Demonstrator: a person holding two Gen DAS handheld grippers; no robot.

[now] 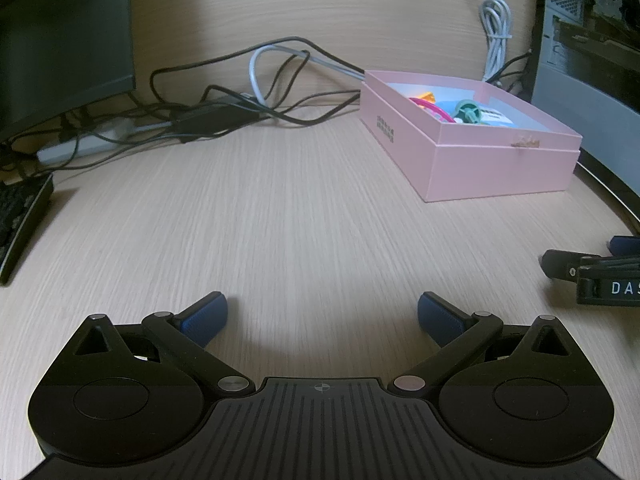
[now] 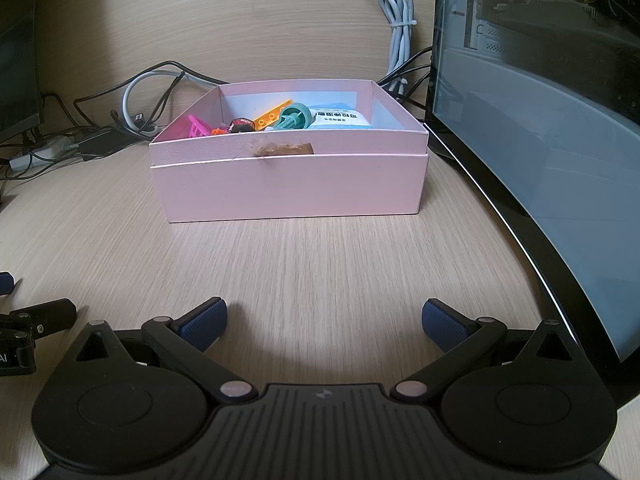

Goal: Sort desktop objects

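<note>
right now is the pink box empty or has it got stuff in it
Not empty. The open pink box holds several small things, including a green toy, an orange strip and a pale blue packet.

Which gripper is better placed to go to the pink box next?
Right. The right gripper faces the pink box head-on with bare desk between. For the left gripper the box sits off to its right, farther away. Both are open and hold nothing.

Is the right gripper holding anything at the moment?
No, the right gripper has its jaws spread wide over bare desk, short of the pink box, with nothing between them.
</note>
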